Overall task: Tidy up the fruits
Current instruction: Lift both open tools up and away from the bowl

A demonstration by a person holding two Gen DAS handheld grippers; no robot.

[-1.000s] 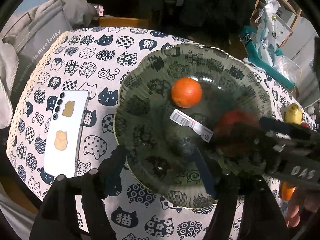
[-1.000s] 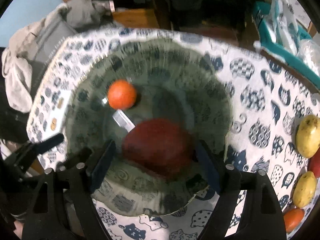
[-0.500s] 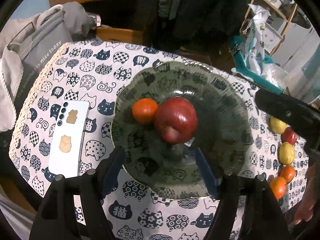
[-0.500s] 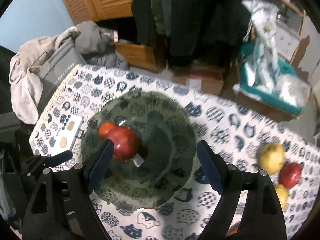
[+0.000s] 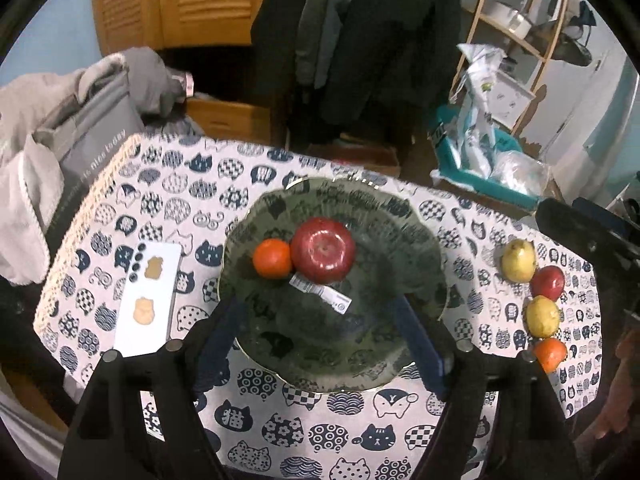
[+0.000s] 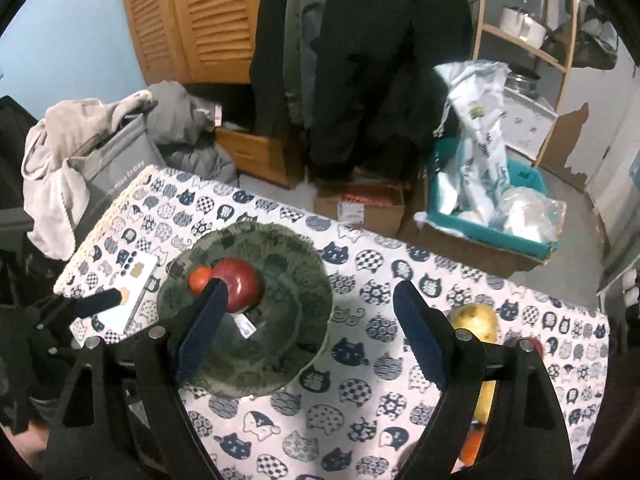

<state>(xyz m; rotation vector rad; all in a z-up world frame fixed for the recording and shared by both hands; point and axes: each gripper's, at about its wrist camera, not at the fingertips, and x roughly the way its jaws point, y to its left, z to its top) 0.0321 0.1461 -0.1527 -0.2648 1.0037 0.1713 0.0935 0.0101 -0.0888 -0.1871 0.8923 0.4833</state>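
Red apple [image 5: 323,255] sits in the glass plate [image 5: 424,248], left of centre, touching the tangerine [image 5: 272,258] on its left. Barcode label [image 5: 322,293] lies just below them on the plate.

Left tool [image 5: 316,336]: jaws have just been opening, now fairly wide, nothing between them. Right tool [image 6: 308,332]: jaws wide, empty.

Remaining fruit is a line right of the plate: pear [image 5: 519,260], small red apple [image 5: 548,282], lemon [image 5: 542,316], second tangerine [image 5: 551,354].

Risks, my read:
- Both fruits in the plate are round and loose; dropping the next one in hard could knock them rolling.
- The line of fruit is tight, so jaws going for one piece may nudge its neighbour toward the right tabletop edge [image 5: 596,360], which is close.
- Phone [image 5: 147,304] lies left of the plate, near the left edge; keep the left tool off it.

Room: right half of the plate is free, and there's bare tabletop between plate and fruit line. Near side of the plate is open too.
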